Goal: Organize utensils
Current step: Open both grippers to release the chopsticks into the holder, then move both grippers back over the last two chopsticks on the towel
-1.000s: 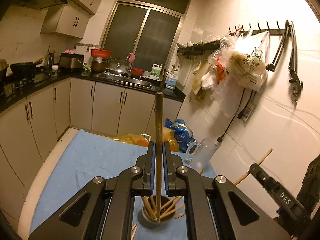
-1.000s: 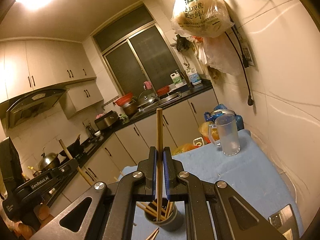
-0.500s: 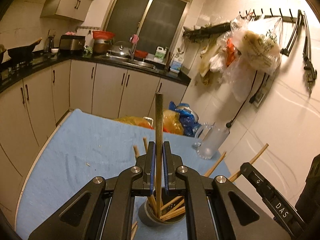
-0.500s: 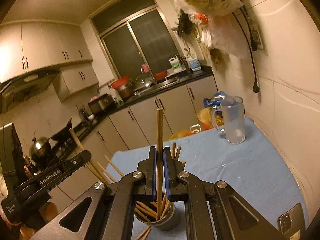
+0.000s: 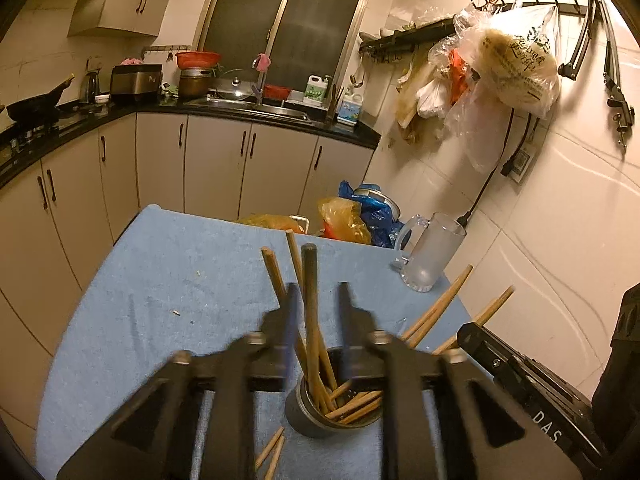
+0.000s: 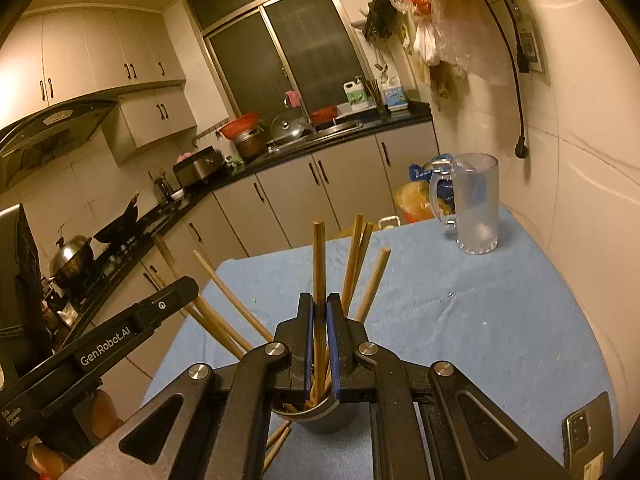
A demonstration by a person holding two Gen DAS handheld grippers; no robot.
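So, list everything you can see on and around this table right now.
holder: one, grey, near edge of the cloth
chopsticks: several, wooden, fanned out in the holder
loose chopsticks: two, wooden, on the cloth beside the holder
mug: one, frosted glass, far right corner
cloth: one, blue, covering the table
phone: one, dark, near right edge
bags: yellow and blue, behind the table
left gripper: black, open over the holder, a dark chopstick standing loose between its fingers
right gripper: black, shut on an upright chopstick above the holder
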